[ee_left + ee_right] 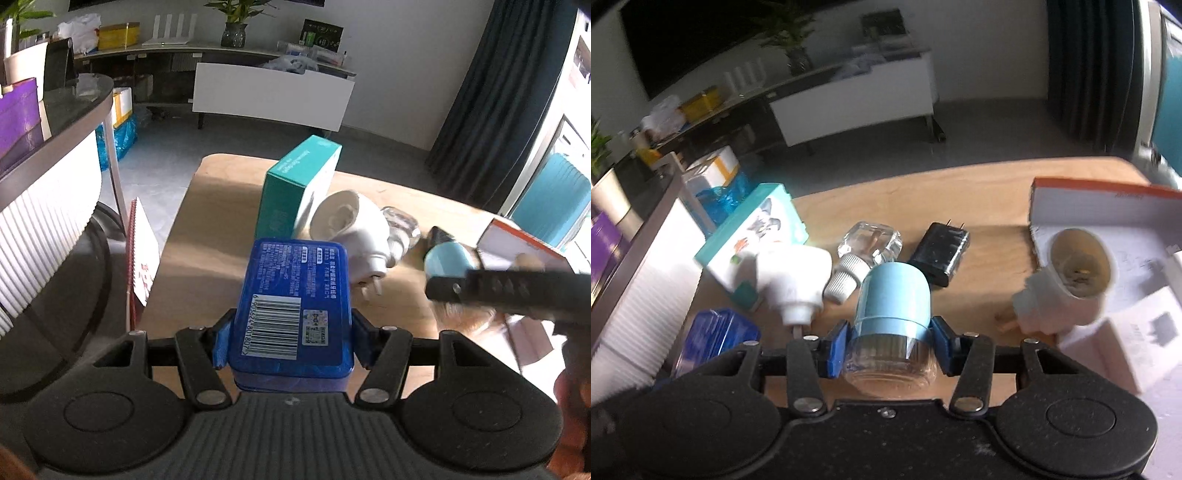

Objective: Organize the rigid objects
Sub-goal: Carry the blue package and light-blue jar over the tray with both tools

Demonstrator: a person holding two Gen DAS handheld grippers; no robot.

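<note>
The left tool (290, 341) is gripping a blue plastic box (291, 302), its pads pressing on both long sides, barcode face up. Beyond that tool a teal carton (295, 188) and a white plug-in device (351, 229) are sitting on the desk (207, 236). The right tool (890, 341) is clamping a light-blue capped jar (892, 317) by its clear base. Just ahead of it a black charger (942, 254) and a clear bottle (866, 247) are lying; to its right, an open orange-edged box (1108, 206) is holding a white socket (1075, 269).

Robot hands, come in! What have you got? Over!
Left gripper shut on blue box. Right gripper shut on light-blue-capped jar. White plug close by.
</note>
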